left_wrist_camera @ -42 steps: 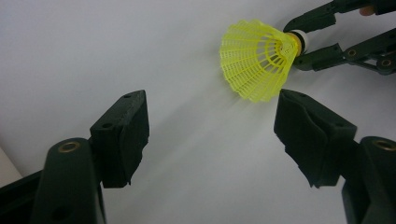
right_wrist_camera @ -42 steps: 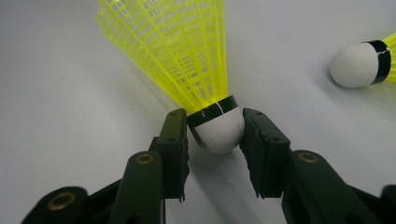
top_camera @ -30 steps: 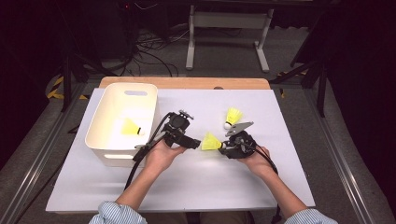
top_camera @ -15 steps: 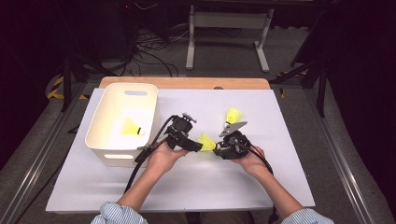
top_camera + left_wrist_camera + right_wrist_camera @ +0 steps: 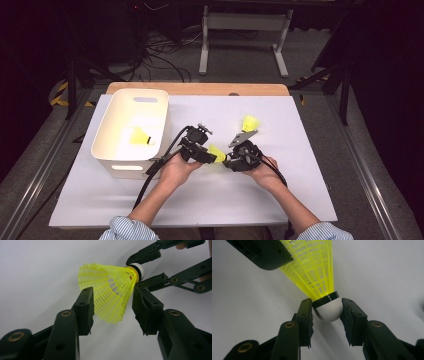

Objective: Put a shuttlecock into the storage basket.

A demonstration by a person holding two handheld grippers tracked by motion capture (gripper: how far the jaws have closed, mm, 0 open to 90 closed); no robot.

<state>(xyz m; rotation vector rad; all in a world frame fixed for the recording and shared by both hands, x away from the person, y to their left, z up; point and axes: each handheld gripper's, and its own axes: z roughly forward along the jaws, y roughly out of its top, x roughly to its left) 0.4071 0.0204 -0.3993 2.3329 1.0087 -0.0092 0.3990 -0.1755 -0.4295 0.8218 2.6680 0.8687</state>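
A yellow mesh shuttlecock (image 5: 216,152) with a white cork head hangs between both grippers, just above the white table (image 5: 300,130). My right gripper (image 5: 227,161) is shut on the cork (image 5: 328,311), one jaw on each side. My left gripper (image 5: 212,156) has just been closing, and in the left gripper view its jaws now touch both sides of the mesh skirt (image 5: 110,287). In the right gripper view one finger (image 5: 262,252) of the left gripper lies against the skirt at the upper left.
A second yellow shuttlecock (image 5: 250,122) lies on the table behind the right hand. A white bin (image 5: 130,167) stands at the left with another shuttlecock (image 5: 140,136) inside. A cable trails from each gripper toward the table's near edge.
The left gripper has closed in from the left onto the skirt of the shuttlecock. The right gripper has kept its grip on the cork and stayed in place.
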